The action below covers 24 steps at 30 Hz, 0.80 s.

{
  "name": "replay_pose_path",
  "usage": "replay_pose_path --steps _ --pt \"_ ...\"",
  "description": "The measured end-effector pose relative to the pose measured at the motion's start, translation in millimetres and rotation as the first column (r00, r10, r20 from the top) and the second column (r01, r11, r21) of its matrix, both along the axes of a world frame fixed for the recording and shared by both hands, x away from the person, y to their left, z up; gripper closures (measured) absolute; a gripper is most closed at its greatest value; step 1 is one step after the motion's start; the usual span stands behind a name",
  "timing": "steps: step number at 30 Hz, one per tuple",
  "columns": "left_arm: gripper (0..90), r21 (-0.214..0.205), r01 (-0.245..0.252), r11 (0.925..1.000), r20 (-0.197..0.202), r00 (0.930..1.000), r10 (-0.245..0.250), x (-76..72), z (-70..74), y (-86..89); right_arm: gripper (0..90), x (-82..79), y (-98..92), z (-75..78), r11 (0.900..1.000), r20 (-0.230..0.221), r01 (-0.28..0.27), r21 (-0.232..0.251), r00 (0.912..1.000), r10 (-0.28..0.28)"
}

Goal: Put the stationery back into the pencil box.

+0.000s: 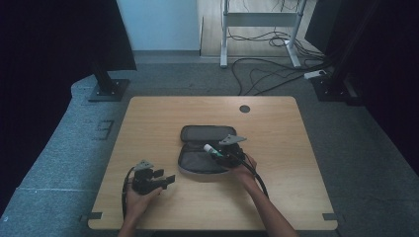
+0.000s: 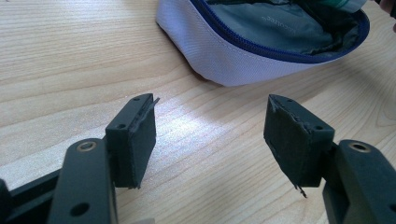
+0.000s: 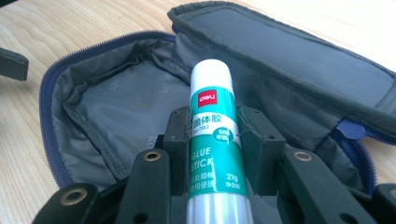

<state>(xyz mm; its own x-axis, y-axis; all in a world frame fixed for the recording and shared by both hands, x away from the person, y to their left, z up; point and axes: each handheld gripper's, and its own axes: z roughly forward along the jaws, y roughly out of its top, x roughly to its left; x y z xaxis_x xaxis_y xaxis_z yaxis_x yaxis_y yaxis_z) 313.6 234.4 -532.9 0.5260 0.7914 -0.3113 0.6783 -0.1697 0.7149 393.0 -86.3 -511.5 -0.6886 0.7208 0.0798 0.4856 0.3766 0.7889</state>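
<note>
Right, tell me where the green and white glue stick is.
The green and white glue stick is clamped in the right tool, over the open grey fabric pencil case; in the high view it sits right of the table's centre.

We can read "deli", "GLUE STICK" and "21g" on the glue stick (image 3: 212,140).

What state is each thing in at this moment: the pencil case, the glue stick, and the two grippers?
Pencil case: unzipped, lying open on the table, inside looks empty where visible.
Glue stick: capped, clamped between the right gripper's pads, held over the open case.
Right gripper: shut on the glue stick.
Left gripper: open, nothing between its pads, low over the bare wood beside the case.
</note>
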Motion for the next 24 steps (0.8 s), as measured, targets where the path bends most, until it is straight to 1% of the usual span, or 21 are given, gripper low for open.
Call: replay_pose_path --steps 14,17,19,24 --pt "34.1 0.007 0.008 0.9999 -0.008 0.9999 -0.008 0.5 -1.6 -1.4 64.2 3.5 6.3 -12.9 0.9979 -0.018 -0.007 -0.065 0.9998 0.006" --pt "34.2 0.005 -0.006 1.0 0.001 1.0 0.006 -0.2 -1.3 -1.3 63.6 4.3 6.2 -14.8 0.9979 -0.026 -0.006 -0.064 0.9997 0.004" --pt "34.2 0.001 -0.009 1.0 0.006 0.9999 0.009 -0.3 -0.9 -0.4 62.3 4.3 5.5 -14.8 0.9977 -0.022 0.0 -0.067 0.9998 -0.001" --pt "34.2 0.0 -0.007 1.0 0.004 1.0 0.007 -0.3 -1.0 -0.5 54.7 2.5 3.4 -10.6 0.9987 -0.012 0.014 -0.048 0.9998 -0.015"
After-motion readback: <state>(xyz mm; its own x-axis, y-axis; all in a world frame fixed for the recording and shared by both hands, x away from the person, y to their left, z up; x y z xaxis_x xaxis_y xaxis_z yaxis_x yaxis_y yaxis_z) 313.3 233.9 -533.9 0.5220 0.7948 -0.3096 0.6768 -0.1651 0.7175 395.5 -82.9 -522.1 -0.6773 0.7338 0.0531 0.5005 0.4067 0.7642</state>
